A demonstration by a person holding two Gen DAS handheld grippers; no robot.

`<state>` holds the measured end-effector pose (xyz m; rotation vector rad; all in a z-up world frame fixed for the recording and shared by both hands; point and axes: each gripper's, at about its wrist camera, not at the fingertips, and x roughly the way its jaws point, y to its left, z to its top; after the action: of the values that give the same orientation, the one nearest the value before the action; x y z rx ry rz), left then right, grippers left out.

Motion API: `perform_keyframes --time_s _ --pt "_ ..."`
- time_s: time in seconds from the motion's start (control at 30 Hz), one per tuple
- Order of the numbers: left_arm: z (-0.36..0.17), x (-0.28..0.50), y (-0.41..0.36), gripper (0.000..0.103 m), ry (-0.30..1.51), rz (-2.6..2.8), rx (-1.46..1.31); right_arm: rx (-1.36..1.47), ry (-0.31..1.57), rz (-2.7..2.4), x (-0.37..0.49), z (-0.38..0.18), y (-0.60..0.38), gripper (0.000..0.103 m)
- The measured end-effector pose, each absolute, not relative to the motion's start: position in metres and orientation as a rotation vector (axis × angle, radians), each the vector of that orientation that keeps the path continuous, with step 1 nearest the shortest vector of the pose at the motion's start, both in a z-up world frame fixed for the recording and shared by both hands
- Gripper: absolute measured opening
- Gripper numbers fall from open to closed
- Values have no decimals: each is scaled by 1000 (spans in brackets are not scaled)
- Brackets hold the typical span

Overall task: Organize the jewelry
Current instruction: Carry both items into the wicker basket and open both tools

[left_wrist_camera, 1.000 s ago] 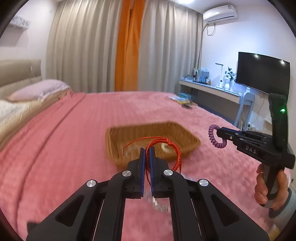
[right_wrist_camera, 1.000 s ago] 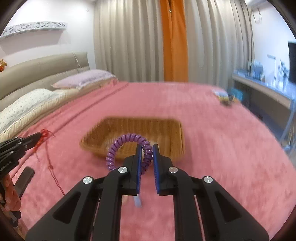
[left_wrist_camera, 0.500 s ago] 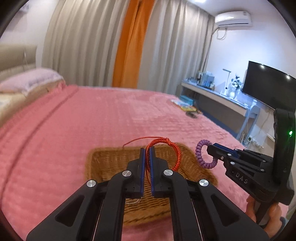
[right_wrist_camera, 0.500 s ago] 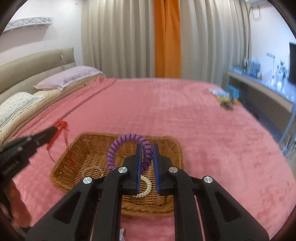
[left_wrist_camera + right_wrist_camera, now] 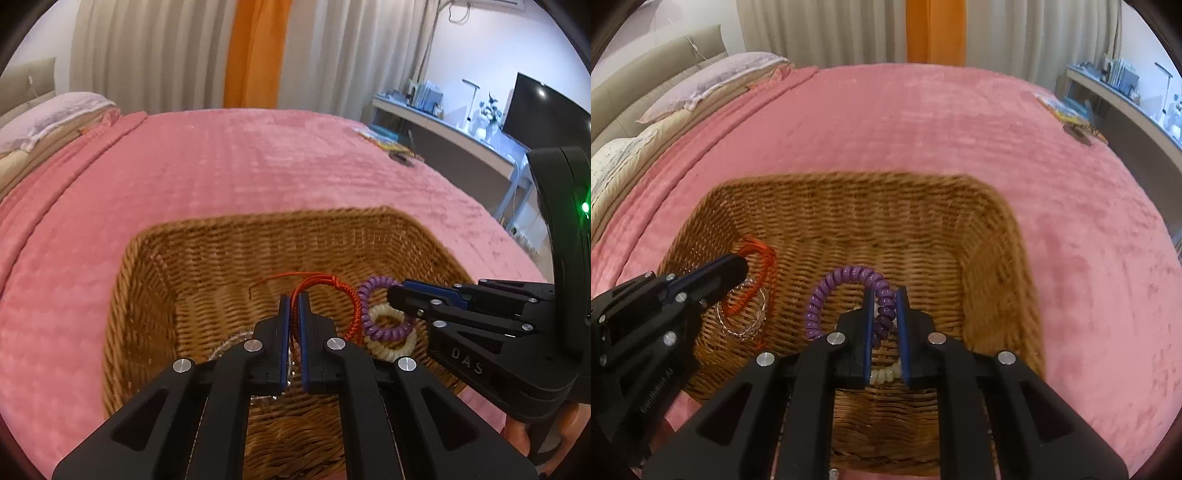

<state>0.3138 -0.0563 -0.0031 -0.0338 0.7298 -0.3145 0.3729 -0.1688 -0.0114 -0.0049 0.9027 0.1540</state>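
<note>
A pink bedspread [image 5: 960,122] fills most of both views, and on it sits a woven wicker basket [image 5: 997,229], its open mouth directly below both grippers. Pillows lie far left; a desk and a dark screen stand far right.

The left gripper [image 5: 293,314] hangs over the left half of the basket, its jaws pressed nearly together on a red braided cord bracelet [image 5: 347,295] that loops up and to the right of the tips, a loose thread end trailing left. The right gripper [image 5: 884,306] hangs over the middle of the basket, jaws closed on a purple spiral coil band [image 5: 827,291] that arches out to the left of its fingers.

Already lying on the basket floor are a cream beaded bracelet [image 5: 391,345], just under the purple coil, and a thin silvery chain bracelet [image 5: 744,317] on the left side beneath the red cord — so two pieces look put away.

My reading is that the task is well along: both held pieces are over the basket and low, but neither has been let go. What remains is to part each pair of jaws so the red cord and purple coil drop inside. Whether more jewelry waits outside the basket cannot be told from these views.
</note>
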Motion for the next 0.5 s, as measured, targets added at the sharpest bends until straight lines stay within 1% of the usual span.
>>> perform_keyframes --time_s 0.23,0.27,0.3,0.4,0.43,0.47,0.5 --pt "-11 316 -58 4 763 -326 -36 9 932 157 375 -18 -167 10" --pt "-11 315 -58 6 764 -329 -39 13 932 160 375 -17 -167 10" --pt "-11 314 -58 17 768 -335 -45 19 929 164 373 -17 -169 11" --pt "-3 306 -55 36 745 -363 -65 33 911 170 368 -12 -173 18" --pt "3 300 -54 39 731 -372 -72 38 898 178 362 -8 -175 19" --pt "8 295 -52 43 718 -385 -82 40 881 185 356 -2 -177 25" --pt "14 288 -50 44 704 -395 -89 41 865 190 349 4 -178 29"
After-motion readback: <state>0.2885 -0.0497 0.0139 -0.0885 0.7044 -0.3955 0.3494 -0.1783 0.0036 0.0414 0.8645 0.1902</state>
